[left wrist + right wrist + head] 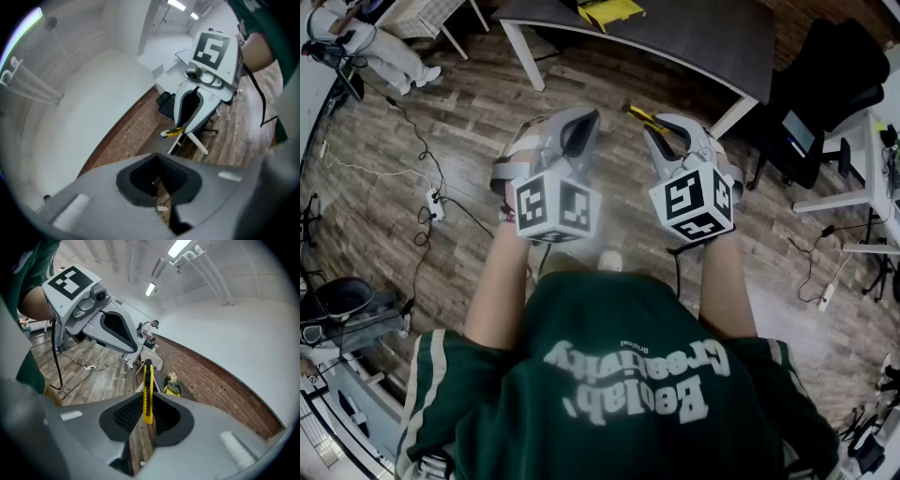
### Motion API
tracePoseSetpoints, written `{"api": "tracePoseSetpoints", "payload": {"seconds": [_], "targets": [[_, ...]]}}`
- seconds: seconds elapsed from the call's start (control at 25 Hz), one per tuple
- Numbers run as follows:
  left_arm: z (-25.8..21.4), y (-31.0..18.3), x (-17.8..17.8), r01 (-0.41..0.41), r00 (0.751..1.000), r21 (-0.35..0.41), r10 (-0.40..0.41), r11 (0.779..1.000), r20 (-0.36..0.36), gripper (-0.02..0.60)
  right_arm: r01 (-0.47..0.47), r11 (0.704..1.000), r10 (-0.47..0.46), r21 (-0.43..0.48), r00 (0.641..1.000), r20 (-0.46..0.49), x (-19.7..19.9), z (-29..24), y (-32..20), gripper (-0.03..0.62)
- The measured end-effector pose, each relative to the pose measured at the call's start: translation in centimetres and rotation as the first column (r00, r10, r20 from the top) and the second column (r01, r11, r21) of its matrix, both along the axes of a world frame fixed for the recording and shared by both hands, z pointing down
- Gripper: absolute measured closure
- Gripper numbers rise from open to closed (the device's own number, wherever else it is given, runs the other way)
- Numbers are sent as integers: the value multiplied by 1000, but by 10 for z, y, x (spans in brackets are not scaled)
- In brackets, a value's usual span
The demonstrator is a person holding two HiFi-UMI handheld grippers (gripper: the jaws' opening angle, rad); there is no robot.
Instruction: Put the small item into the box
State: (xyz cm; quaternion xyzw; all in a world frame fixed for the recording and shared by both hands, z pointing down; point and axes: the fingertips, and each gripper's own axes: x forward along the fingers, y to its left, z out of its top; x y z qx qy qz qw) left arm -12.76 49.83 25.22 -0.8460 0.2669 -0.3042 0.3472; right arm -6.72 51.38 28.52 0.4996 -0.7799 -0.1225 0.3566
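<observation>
The right gripper (147,417) has its jaws clamped on a yellow utility knife (148,392), which sticks out past the jaw tips. The left gripper (159,183) has its jaws closed with nothing between them. Both are held side by side over the wooden floor (469,122), with a dark surface (694,37) farther off.

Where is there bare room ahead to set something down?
The dark table is bare from the yellow item rightward to its near corner. The floor at left is cluttered with cables and a power strip.
</observation>
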Motion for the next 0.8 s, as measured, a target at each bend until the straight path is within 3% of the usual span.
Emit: {"api": "tracePoseSetpoints", "payload": {"seconds": [0.8], "targets": [[4, -13, 17, -18, 1000, -17, 18, 1000, 1, 580, -19, 1000, 19, 14, 1000, 15, 17, 5, -13, 526]]}}
